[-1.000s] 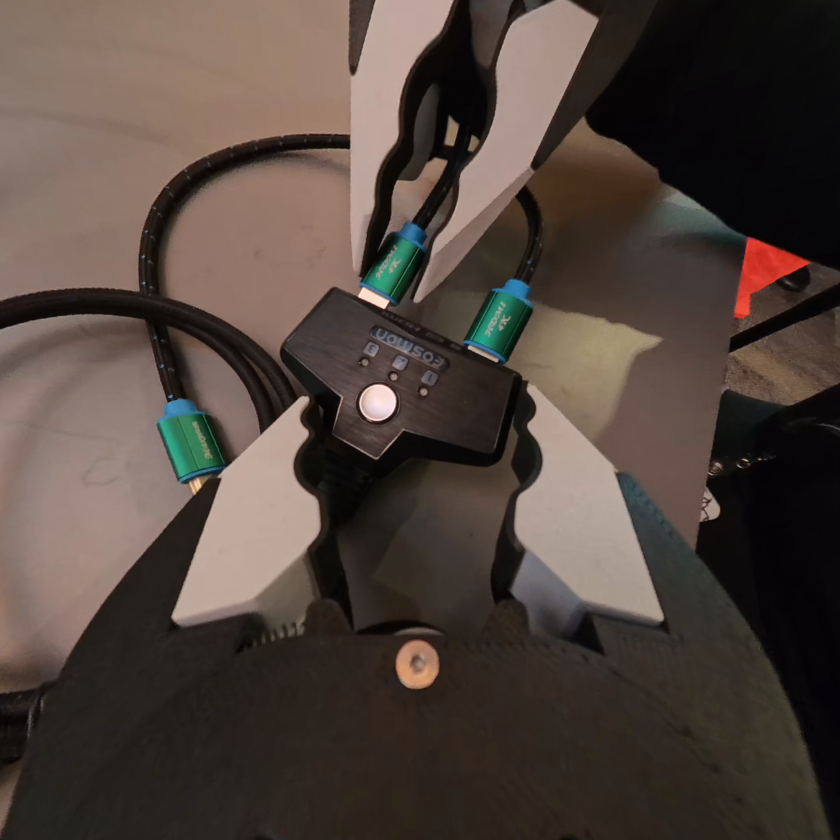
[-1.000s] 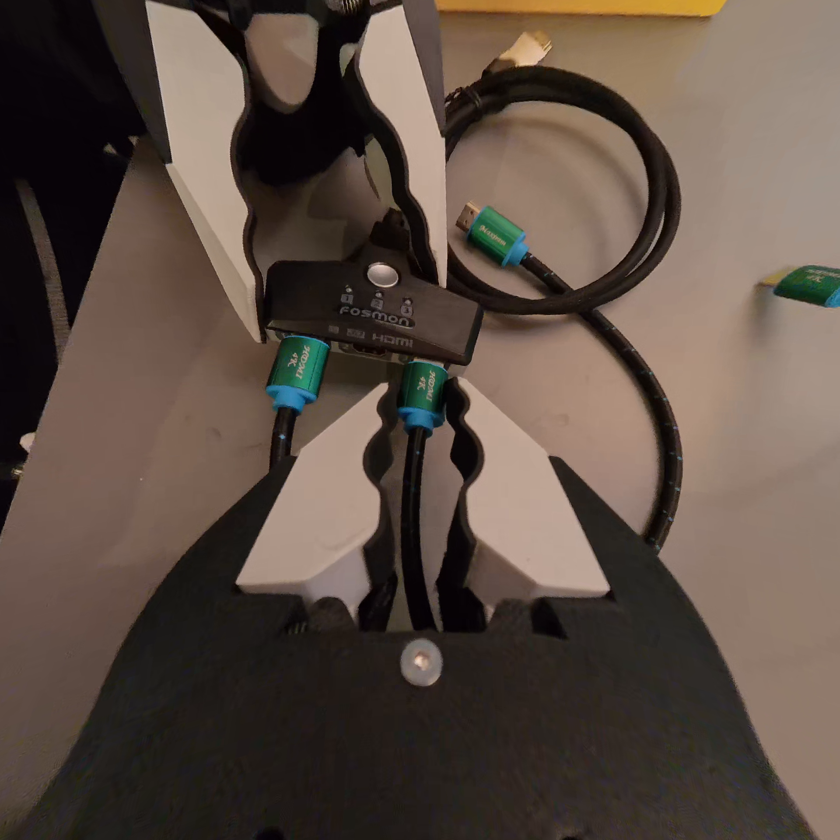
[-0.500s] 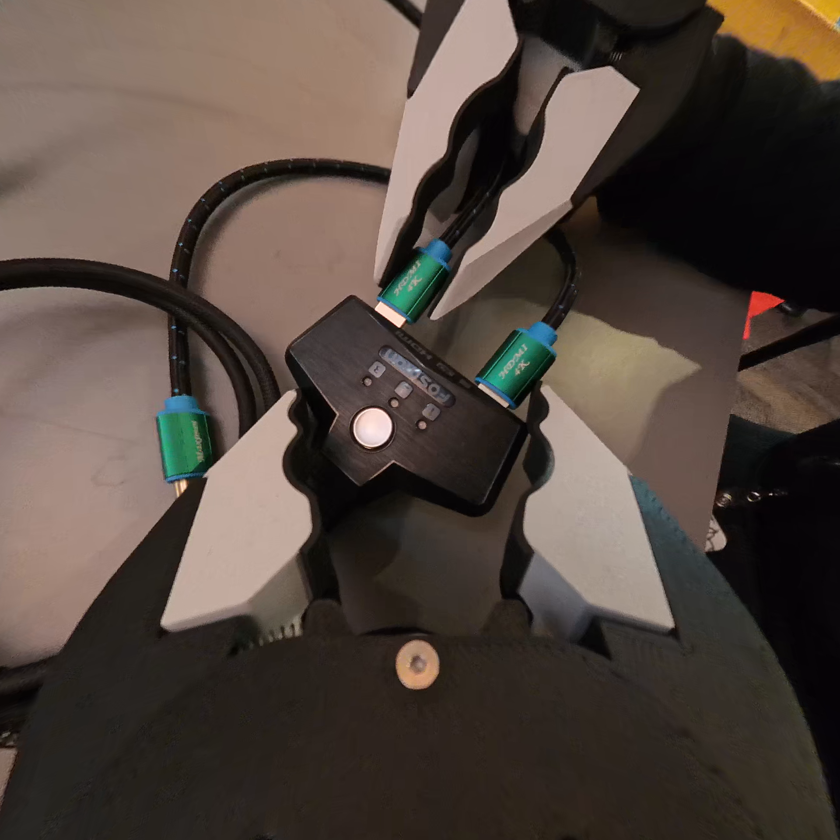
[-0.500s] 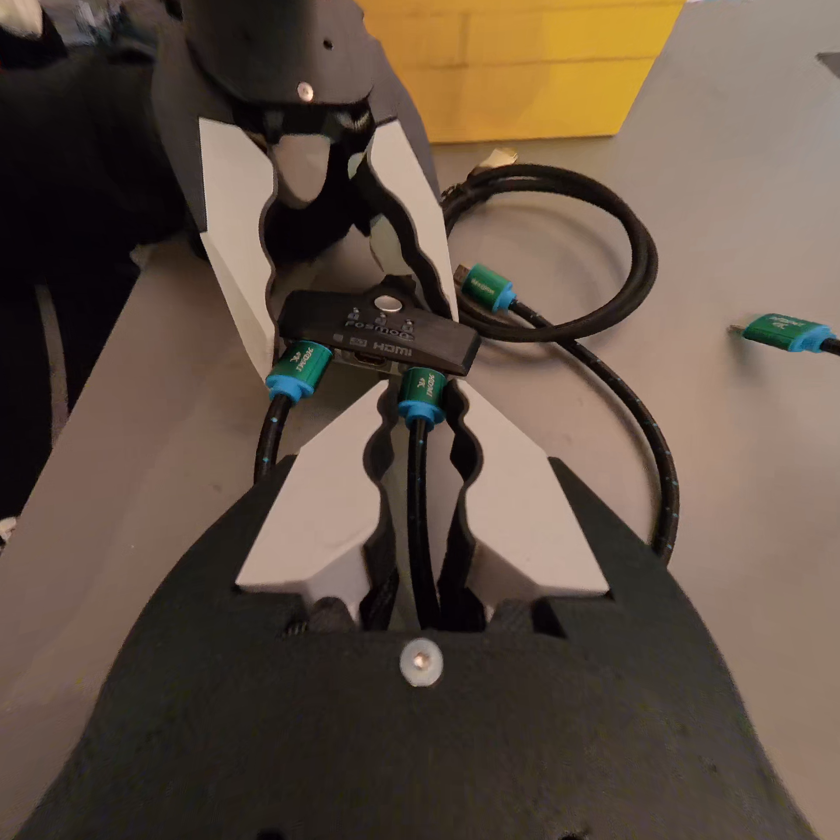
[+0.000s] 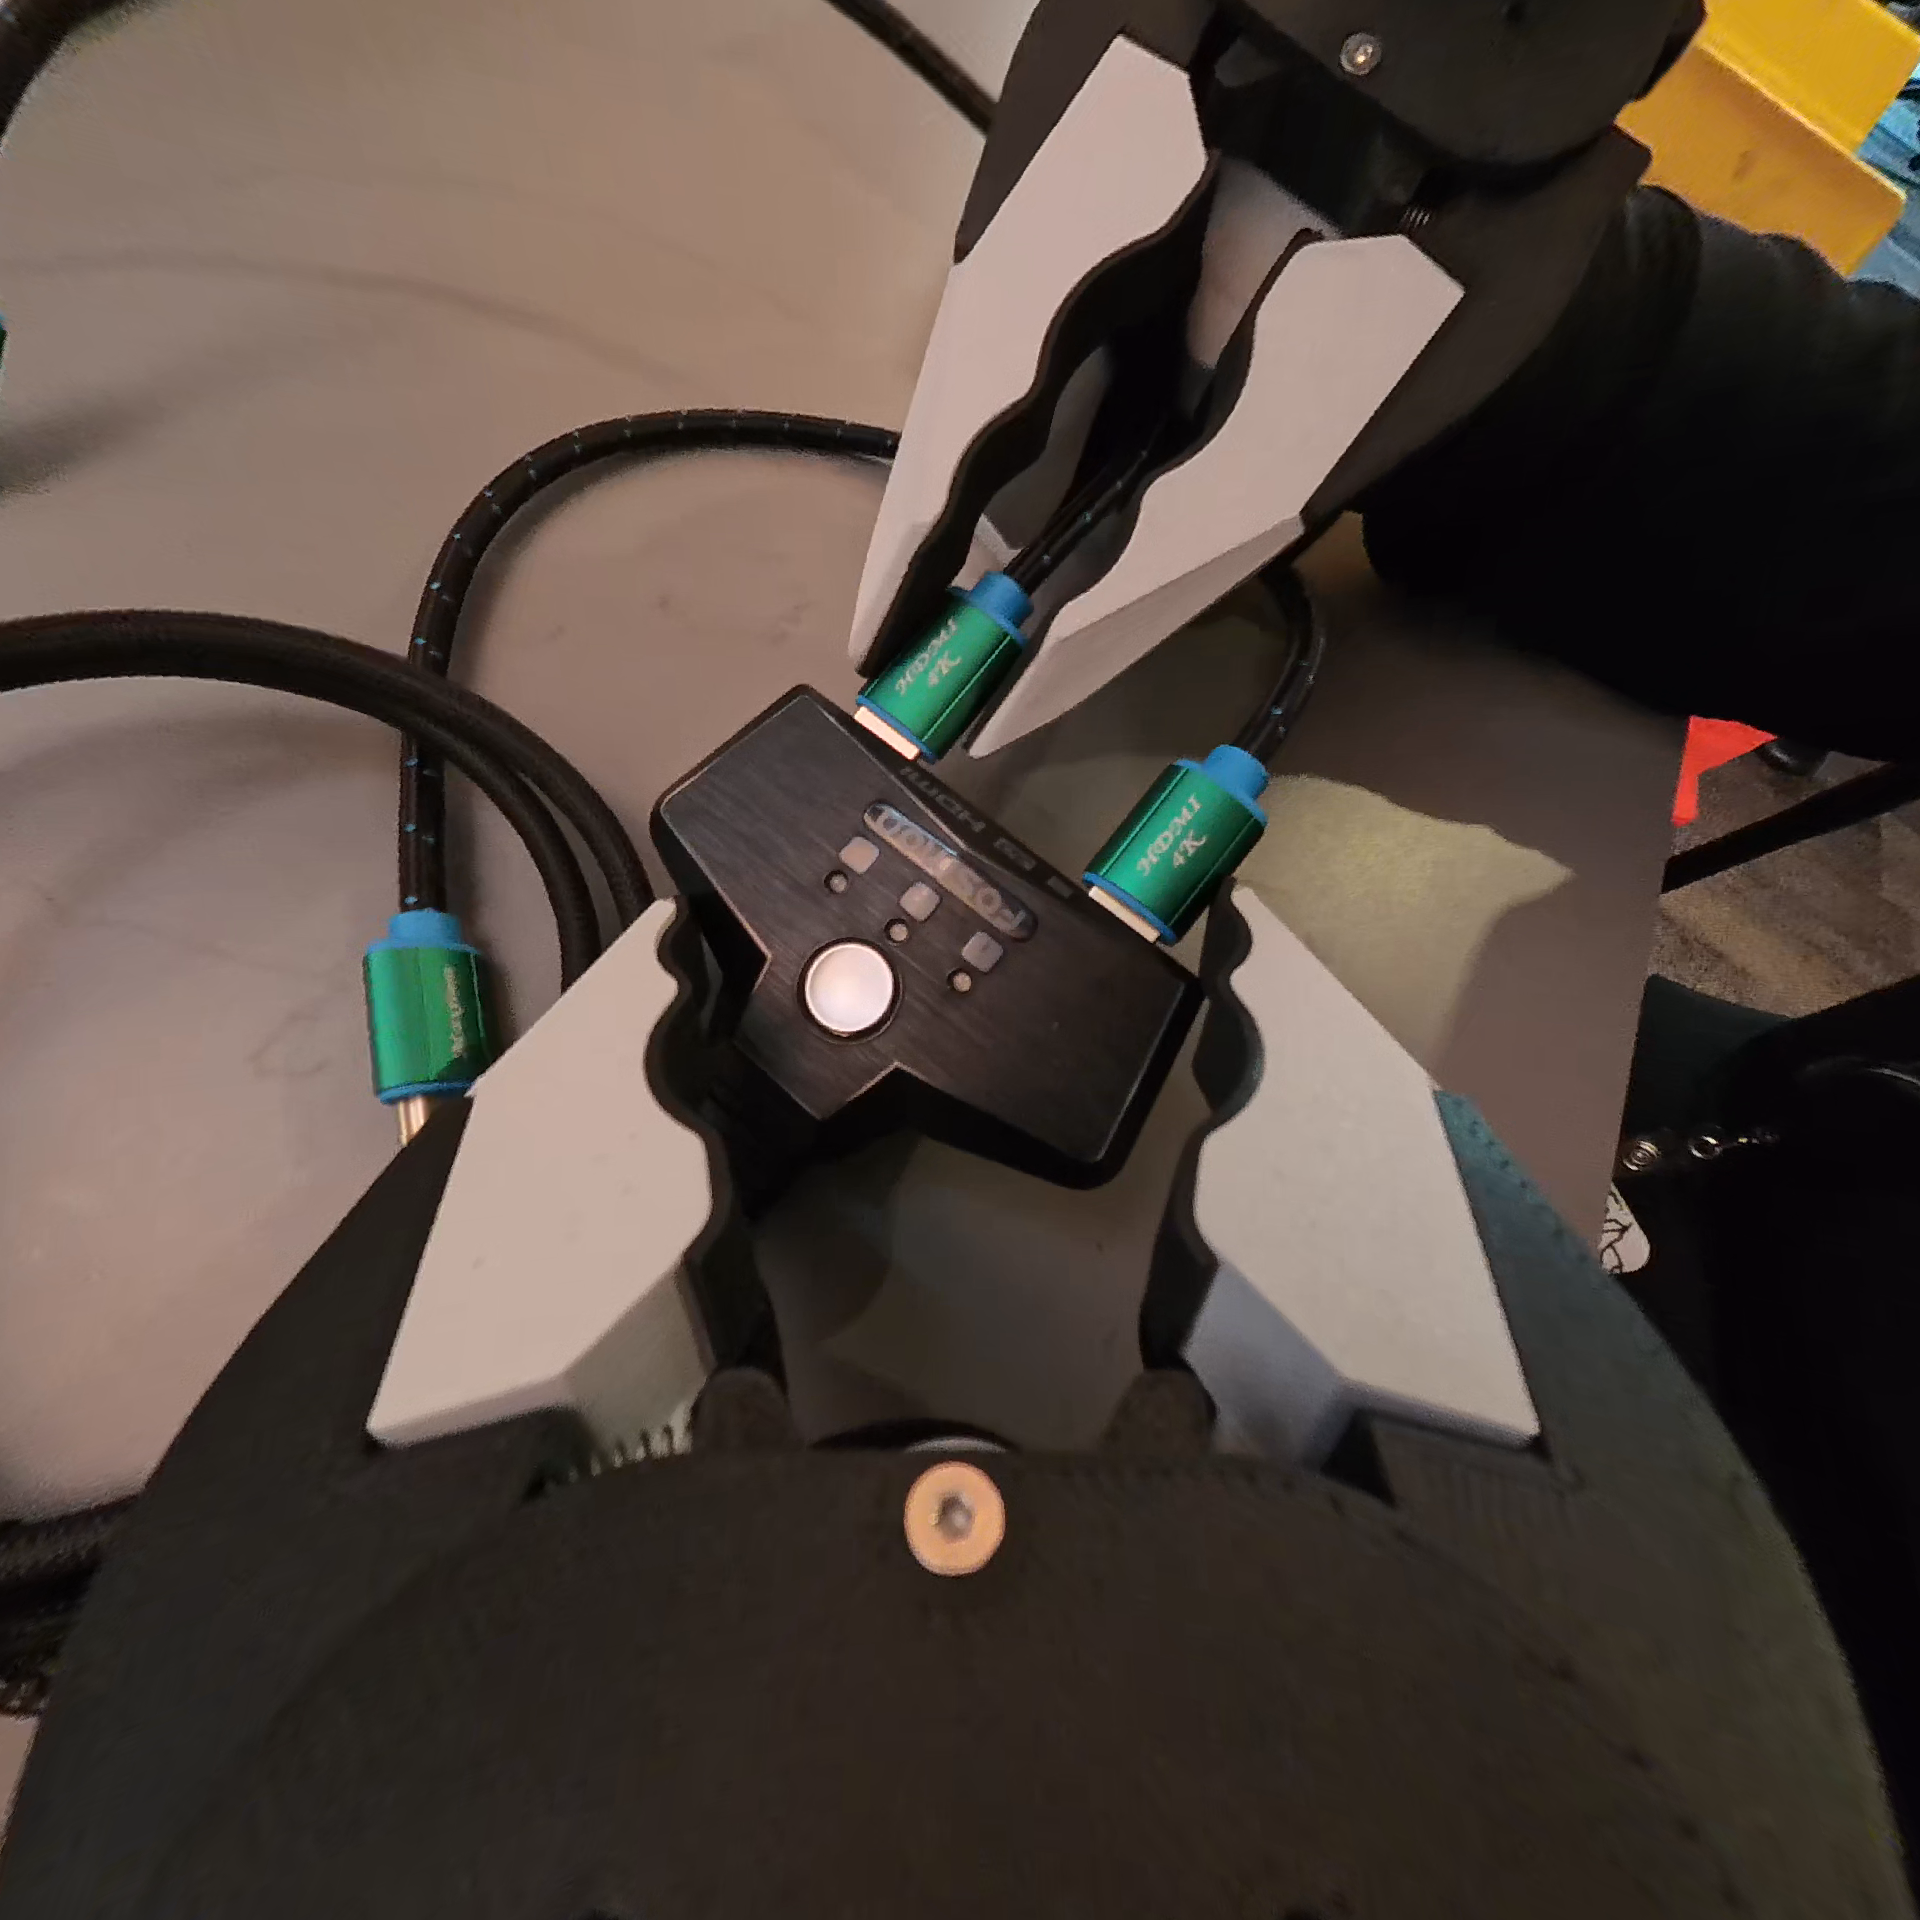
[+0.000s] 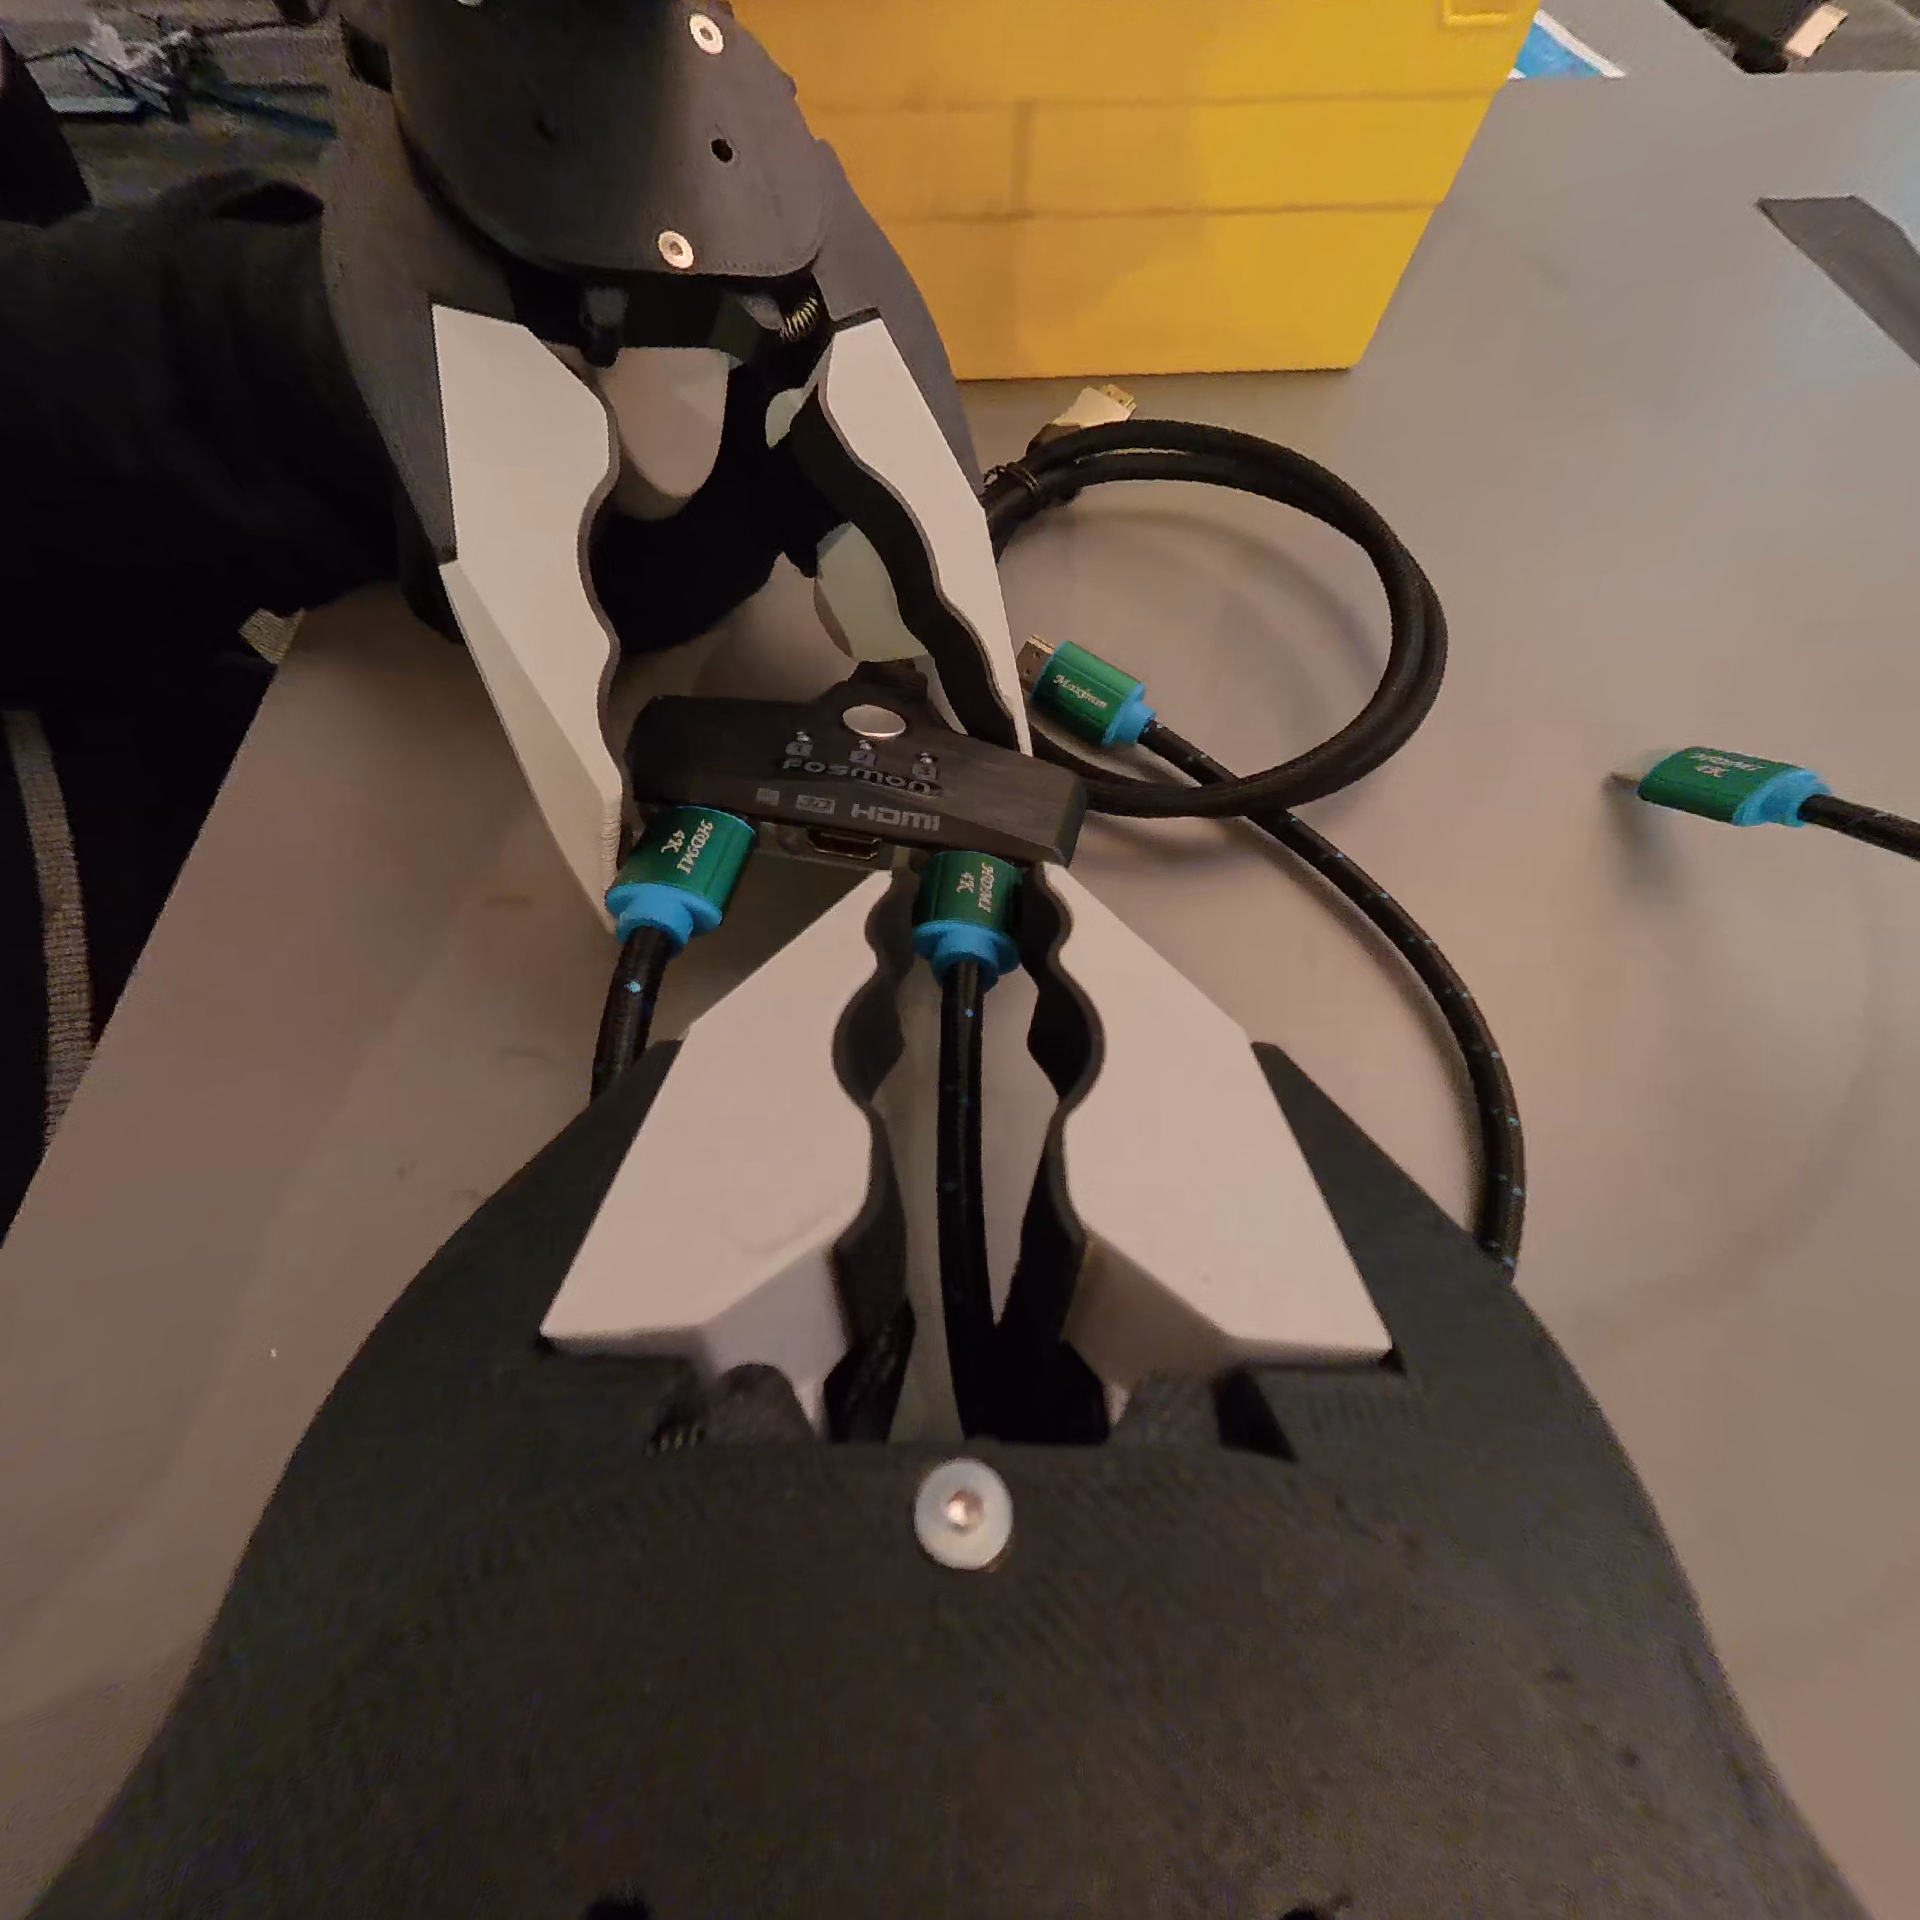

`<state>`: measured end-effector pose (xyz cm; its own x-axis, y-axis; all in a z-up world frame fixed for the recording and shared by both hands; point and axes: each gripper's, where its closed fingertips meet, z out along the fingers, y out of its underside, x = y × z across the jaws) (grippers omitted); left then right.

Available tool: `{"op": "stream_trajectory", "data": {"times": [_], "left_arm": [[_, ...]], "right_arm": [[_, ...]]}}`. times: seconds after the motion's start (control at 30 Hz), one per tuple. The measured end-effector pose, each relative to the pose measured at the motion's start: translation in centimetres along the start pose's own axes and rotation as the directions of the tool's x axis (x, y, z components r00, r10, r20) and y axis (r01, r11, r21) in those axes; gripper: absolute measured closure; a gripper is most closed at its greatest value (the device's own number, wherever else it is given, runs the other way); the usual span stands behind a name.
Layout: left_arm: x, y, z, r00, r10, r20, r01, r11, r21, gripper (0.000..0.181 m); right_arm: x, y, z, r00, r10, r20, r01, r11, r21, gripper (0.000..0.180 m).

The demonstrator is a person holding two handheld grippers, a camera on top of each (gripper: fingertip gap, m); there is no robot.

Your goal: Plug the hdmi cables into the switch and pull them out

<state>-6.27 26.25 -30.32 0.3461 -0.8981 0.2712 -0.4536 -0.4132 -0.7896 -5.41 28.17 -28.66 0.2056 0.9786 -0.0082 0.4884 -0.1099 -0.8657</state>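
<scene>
**Both grippers on the HDMI switch, one plug pinched at its port**

The left gripper point(image 5: 940, 1023) has its jaws pinching the black HDMI switch point(image 5: 925, 987) by its two sides, holding it at the near corner of the grey desk point(image 5: 260, 260). The switch sits tilted, its round silver button point(image 5: 849, 988) facing up. The right gripper point(image 5: 940, 691) comes in from the opposite side, its jaws pressed onto a green HDMI plug point(image 5: 940, 675) whose metal tip is at the switch's port edge; how deep it sits cannot be told. A second green plug point(image 5: 1174, 847) is seated in the outer port beside it, ungripped.

The left wrist view alone shows the switch's top face squarely and a loose green plug point(image 5: 424, 1013) lying on the desk just beside the left gripper's finger, with black braided cables point(image 5: 436, 727) looping behind it.

The right wrist view looks at the switch's port face instead: the gripped plug point(image 6: 968, 888) and its cable point(image 6: 961, 1143) run straight back between the right gripper's point(image 6: 966, 883) jaws, the seated plug point(image 6: 681, 857) is at the far left port, and the middle port point(image 6: 847, 847) between them stands open. Only this view shows a yellow bin point(image 6: 1143, 187) at the far edge of the desk, a coiled black cable point(image 6: 1299, 623) with a gold-coloured plug point(image 6: 1086, 410), and one more green plug point(image 6: 1730, 784) lying well apart to the right.
</scene>
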Motion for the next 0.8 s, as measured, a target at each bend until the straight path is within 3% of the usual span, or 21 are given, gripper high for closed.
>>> {"op": "stream_trajectory", "data": {"times": [0.07,0.1,0.13,0.2,0.3,0.37,0.4,0.5,0.8], "left_arm": [[0.3,0.0,0.1,1.0,0.012,-0.012,-0.012,1.0,-0.002,0.089],[2.0,-0.1,0.6,0.994,0.057,-0.091,-0.057,0.998,0.0,0.088],[1.9,0.7,1.2,0.996,0.075,-0.057,-0.079,0.994,-0.071,0.089],[1.3,0.8,1.8,0.996,0.089,0.0,-0.088,0.991,-0.099,0.088],[1.4,-0.2,1.6,0.998,0.043,-0.037,-0.044,0.999,-0.03,0.088],[1.4,0.0,1.7,0.998,0.058,-0.025,-0.059,0.997,-0.042,0.087],[1.4,-0.1,1.7,0.998,0.056,-0.026,-0.057,0.998,-0.039,0.087],[1.4,-0.1,1.7,0.998,0.052,-0.027,-0.053,0.998,-0.034,0.087],[1.4,0.0,1.7,0.998,0.059,-0.023,-0.06,0.997,-0.039,0.088]], "right_arm": [[-0.4,-0.3,0.0,0.999,0.005,0.043,-0.007,1.0,0.027,0.164],[-1.4,-1.4,0.2,0.995,0.001,0.101,-0.01,0.995,0.095,0.18],[-2.4,-1.7,0.8,0.99,-0.008,0.143,-0.004,0.997,0.083,0.18],[-1.9,-0.3,1.6,0.992,-0.083,0.098,0.087,0.996,-0.03,0.18],[-0.7,-2.3,-0.1,0.996,-0.017,0.093,0.01,0.997,0.072,0.18],[-1.0,-1.3,-0.3,0.995,-0.013,0.103,0.014,1.0,-0.016,0.18],[-0.8,-0.8,-0.4,0.996,0.001,0.089,0.004,0.999,-0.047,0.167],[-0.9,-0.3,-1.1,0.997,0.027,0.068,-0.022,0.997,-0.067,0.157],[-0.1,2.5,-2.6,0.998,-0.012,-0.057,-0.003,0.966,-0.257,0.151]]}}
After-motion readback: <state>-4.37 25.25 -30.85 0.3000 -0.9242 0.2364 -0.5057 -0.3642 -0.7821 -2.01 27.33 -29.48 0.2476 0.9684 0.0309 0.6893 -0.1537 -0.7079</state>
